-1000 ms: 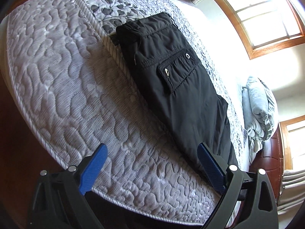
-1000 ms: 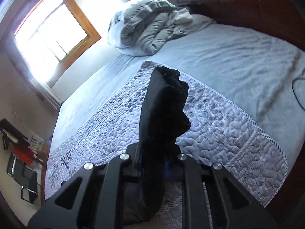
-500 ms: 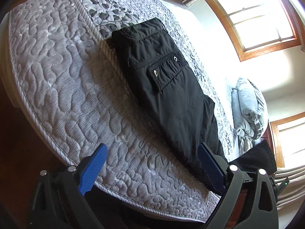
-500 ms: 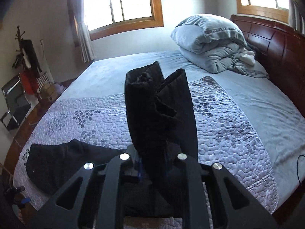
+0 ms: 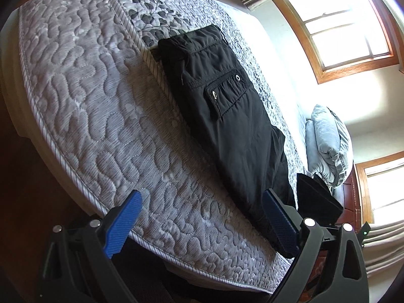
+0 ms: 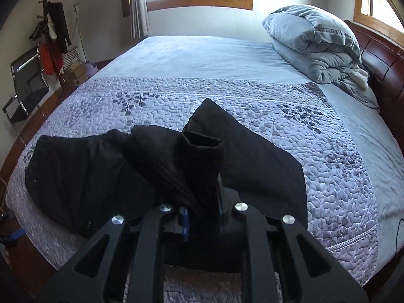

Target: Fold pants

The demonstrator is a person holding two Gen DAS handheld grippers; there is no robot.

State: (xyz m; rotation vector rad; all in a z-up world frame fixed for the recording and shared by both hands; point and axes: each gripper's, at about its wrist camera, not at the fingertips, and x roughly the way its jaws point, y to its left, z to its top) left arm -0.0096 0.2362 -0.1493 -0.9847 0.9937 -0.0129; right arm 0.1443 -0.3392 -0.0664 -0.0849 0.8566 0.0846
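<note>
Black pants (image 5: 227,116) lie lengthwise on the quilted bedspread, waist end far, a flap pocket with two eyelets facing up. My left gripper (image 5: 202,217) is open and empty over the near edge of the bed, its right finger beside the pants' lower leg. My right gripper (image 6: 202,214) is shut on the pants' leg hems (image 6: 197,161), which stand up bunched above the jaws. The waist end (image 6: 68,171) lies flat at the left in the right wrist view. The lifted leg end and right gripper show at the right in the left wrist view (image 5: 315,197).
The grey quilted bedspread (image 6: 252,106) covers the foot of the bed. A folded grey duvet (image 6: 315,43) sits by the wooden headboard (image 6: 378,55). A chair (image 6: 27,88) and coat rack (image 6: 50,32) stand at the left. Dark wood floor (image 5: 30,202) lies below the bed edge.
My right gripper has swung round with the leg hems held, carrying them over toward the waist end. The left gripper stayed open and shifted slightly; the lifted leg end now shows in its view.
</note>
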